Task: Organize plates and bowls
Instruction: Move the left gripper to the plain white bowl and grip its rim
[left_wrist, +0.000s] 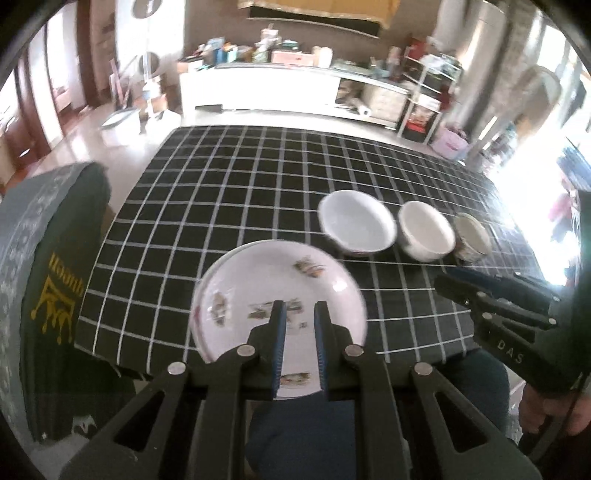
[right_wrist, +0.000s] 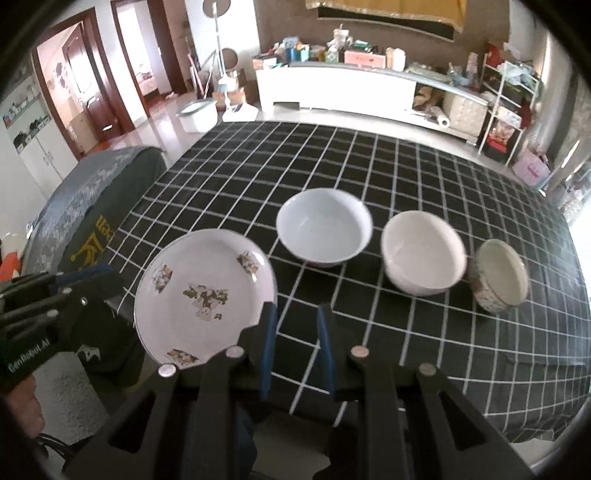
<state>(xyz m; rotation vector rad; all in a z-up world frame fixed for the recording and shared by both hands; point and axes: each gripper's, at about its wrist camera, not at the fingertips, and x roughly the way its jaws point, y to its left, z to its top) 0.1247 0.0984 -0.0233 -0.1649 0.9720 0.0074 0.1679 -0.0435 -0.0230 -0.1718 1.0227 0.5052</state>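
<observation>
My left claw (left_wrist: 299, 314) is matte black plastic: two long fingers (left_wrist: 275, 332) lined with ribbed blue pads, driven by black linkage bars pinned with round silver rivets, and triangular cut-outs in the outer arms. My right claw (right_wrist: 295, 317) has the same build, black links, silver pins and blue pads. Seen from the left wrist camera, the right unit's side carries pale letters reading "D A S"; from the right wrist camera, the left unit's body shows white lettering, roughly "GenRobot.AI". Bare skin of my right hand (left_wrist: 546, 413) wraps its handle, with a dark cable beside it.

1 plate (right_wrist: 205, 291), 3 bowls (right_wrist: 324, 228)
</observation>
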